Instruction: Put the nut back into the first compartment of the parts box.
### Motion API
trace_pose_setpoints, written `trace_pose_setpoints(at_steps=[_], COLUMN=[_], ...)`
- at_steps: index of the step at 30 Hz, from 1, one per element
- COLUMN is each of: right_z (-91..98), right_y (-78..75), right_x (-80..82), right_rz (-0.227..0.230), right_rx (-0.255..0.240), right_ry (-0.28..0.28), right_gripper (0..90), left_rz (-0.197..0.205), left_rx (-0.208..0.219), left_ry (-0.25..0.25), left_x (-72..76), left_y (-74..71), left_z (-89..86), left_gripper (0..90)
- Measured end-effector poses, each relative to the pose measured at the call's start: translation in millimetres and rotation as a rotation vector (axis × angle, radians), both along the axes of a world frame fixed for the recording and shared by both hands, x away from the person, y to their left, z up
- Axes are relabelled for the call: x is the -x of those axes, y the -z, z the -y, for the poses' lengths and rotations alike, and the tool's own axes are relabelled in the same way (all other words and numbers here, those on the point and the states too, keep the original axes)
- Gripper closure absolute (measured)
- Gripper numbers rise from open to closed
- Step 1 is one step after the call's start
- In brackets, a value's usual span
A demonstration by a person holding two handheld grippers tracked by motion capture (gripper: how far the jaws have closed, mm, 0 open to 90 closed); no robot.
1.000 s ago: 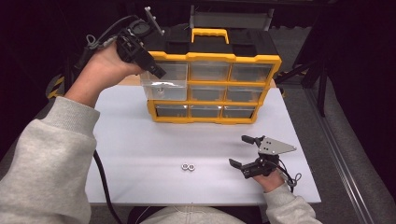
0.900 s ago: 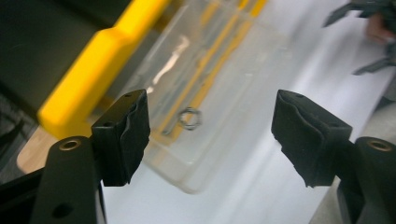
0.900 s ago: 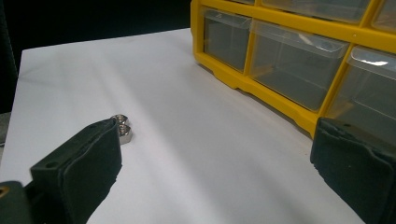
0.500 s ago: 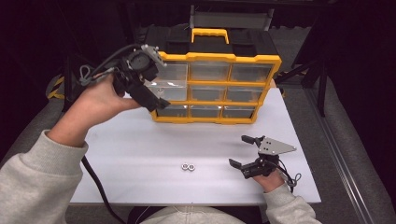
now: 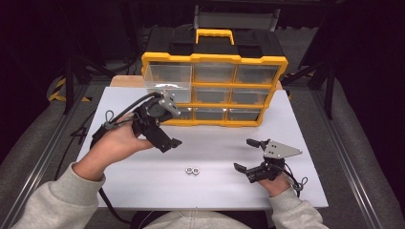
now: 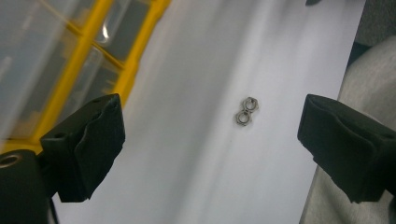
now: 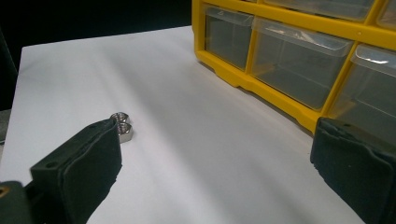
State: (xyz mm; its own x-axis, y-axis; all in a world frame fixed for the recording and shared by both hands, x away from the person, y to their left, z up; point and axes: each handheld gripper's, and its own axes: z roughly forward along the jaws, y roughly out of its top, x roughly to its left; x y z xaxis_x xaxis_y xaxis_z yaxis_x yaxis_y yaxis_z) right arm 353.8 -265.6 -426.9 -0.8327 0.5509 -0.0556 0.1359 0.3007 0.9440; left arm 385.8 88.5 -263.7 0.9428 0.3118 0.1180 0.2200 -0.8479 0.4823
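Nuts (image 5: 192, 170), two of them touching side by side, lie on the white tabletop (image 5: 305, 143) near the middle of its near edge, between the two grippers and touching neither. A yellow organizer (image 5: 215, 88) with clear drawers stands along the far edge, its black top and yellow handle behind. Its top-left drawer (image 5: 168, 78) is pulled out toward the person; the others sit flush.

The left gripper (image 5: 165, 138) is held above the tabletop's left half, just in front of the organizer's lower-left corner, jaws spread wide with nothing between them. In the left gripper view the nuts (image 6: 246, 111) show in the gap between its jaws, down on the tabletop, with the organizer's yellow frame at the left.

The right gripper (image 5: 248, 155) rests near the near-right corner, jaws also wide apart and empty. In the right gripper view the nuts (image 7: 122, 126) sit just past its left jaw tip, the organizer (image 7: 261, 88) ahead.
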Motion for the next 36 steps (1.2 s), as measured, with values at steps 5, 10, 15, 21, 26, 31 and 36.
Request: trace_pose_setpoints(at_steps=[5, 10, 15, 21, 26, 31, 36], right_z=[0.0, -0.8, -1.1, -1.2, -1.6, -3.0, -3.3], right_y=[-0.4, 0.5, 0.9, 1.6, 1.8, 2.9, 2.9], right_x=[0.7, 0.7, 0.5, 0.1, 0.2, 0.2, 0.6], right_rz=[0.005, 0.0, -0.002, -0.001, -0.004, -0.008, -0.004], right_rx=[0.0, 0.005, 0.009, 0.014, 0.018, 0.023, 0.027], right_ry=[0.002, -0.001, -0.002, -0.004, -0.008, -0.01, -0.014], right_gripper=[2.3, 2.3, 2.3, 2.3, 2.3, 2.3, 2.3], left_rz=[-0.032, -0.067, -0.094, -0.132, -0.137, -0.157, -0.177], left_rx=[-0.005, -0.015, -0.018, -0.016, -0.034, -0.038, -0.077], left_ry=[-0.003, 0.008, 0.012, 0.007, 0.008, 0.035, 0.034], left_x=[-0.7, -0.3, -2.3, -4.5, -3.9, -4.1, -5.0], left_y=[26.5, 54.6, 84.9, 106.4, 120.2, 134.7, 150.0], left_z=[3.0, 8.4, 15.1, 20.6, 26.5, 33.6, 41.7], left_gripper=[8.1, 8.0, 7.6, 7.9, 8.2, 9.6, 10.0])
